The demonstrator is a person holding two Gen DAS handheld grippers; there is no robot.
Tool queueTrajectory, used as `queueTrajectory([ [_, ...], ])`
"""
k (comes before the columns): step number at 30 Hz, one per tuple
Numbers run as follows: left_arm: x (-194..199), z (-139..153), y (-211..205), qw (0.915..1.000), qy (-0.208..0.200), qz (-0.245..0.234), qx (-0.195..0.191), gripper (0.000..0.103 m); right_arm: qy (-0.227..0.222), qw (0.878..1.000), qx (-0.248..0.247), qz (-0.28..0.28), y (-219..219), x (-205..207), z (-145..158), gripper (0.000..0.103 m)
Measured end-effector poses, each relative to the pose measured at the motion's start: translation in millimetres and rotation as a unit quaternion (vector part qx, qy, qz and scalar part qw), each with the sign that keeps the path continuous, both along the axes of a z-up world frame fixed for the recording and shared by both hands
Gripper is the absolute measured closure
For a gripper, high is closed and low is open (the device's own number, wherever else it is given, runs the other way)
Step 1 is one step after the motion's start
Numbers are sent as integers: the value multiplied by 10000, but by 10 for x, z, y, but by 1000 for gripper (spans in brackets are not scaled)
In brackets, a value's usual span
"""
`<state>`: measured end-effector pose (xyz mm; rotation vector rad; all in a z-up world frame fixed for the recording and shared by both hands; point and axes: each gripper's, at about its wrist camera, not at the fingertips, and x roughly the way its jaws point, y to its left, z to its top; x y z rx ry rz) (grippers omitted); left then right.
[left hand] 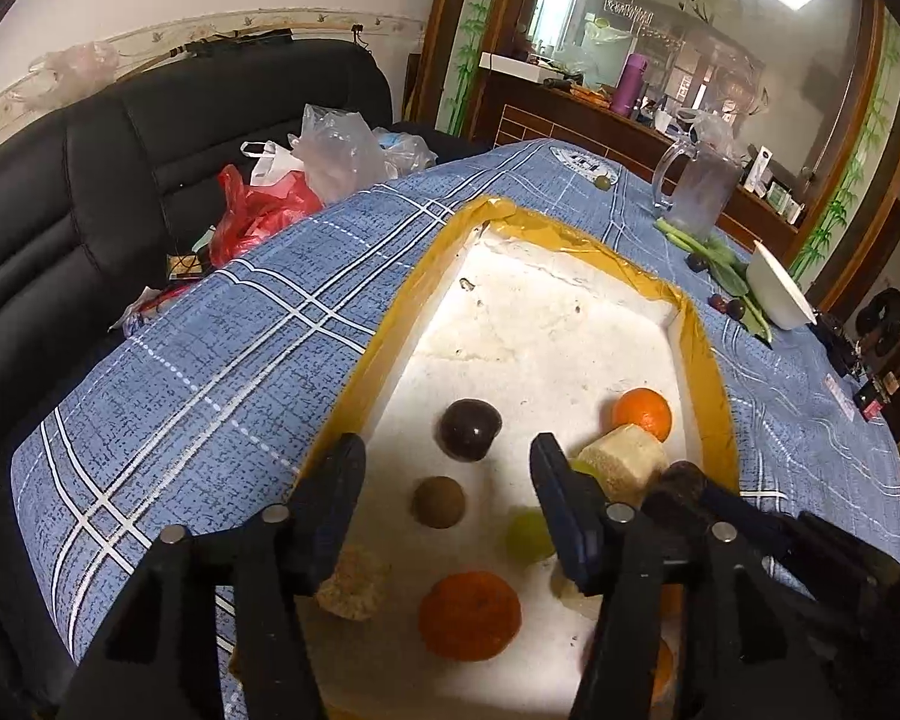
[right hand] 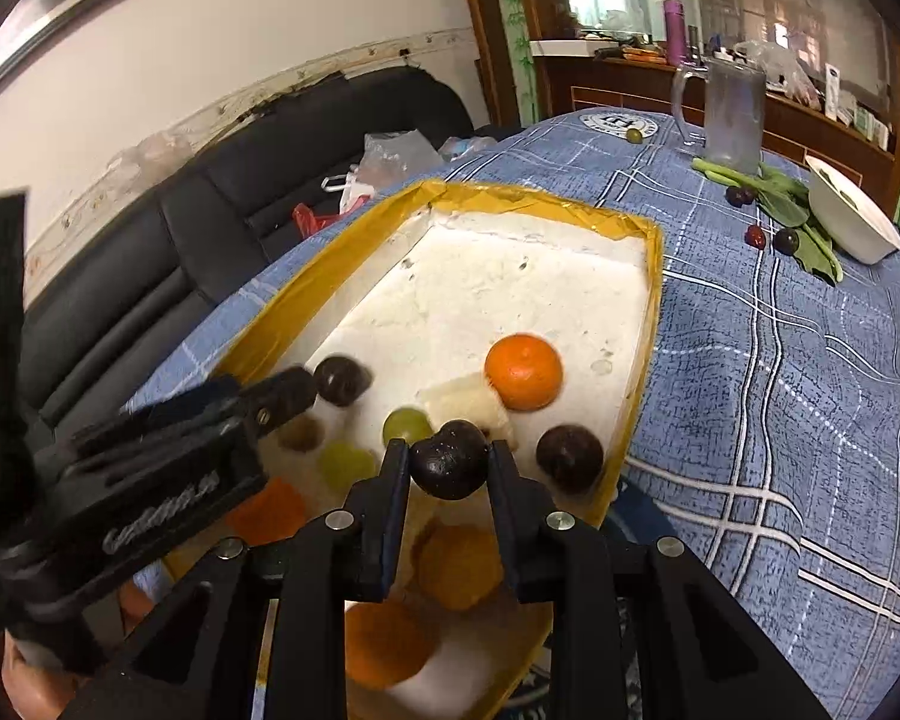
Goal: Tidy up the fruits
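Note:
A white foam box with a yellow taped rim (left hand: 390,324) (right hand: 648,300) lies on the blue plaid cloth. Inside are oranges (left hand: 469,615) (right hand: 523,370), dark plums (left hand: 470,429) (right hand: 570,459), green grapes (left hand: 528,535) (right hand: 407,425), a brown fruit (left hand: 439,501) and pale chunks (left hand: 624,463). My left gripper (left hand: 447,480) is open and empty above the box's near part. My right gripper (right hand: 449,462) is shut on a dark plum (right hand: 449,461) and holds it over the box; it also shows in the left wrist view (left hand: 681,489).
A glass pitcher (right hand: 735,114), a white bowl (right hand: 849,219), green leaves and a few dark fruits (right hand: 755,236) sit at the table's far right. One green grape (right hand: 633,135) lies at the far edge. A black sofa (left hand: 120,180) with plastic bags stands left.

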<state>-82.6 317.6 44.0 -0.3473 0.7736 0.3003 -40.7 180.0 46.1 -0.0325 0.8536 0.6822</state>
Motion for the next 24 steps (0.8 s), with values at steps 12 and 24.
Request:
queueTrajectory([
  [12, -181, 218, -162, 9987, -267, 139, 415, 34, -187, 9978, 458, -439, -437, -125, 282, 52],
  [24, -1047, 887, -887, 9366, -2198, 1214, 2443, 0, -432, 9946, 527, -784, -830, -684, 357, 47],
])
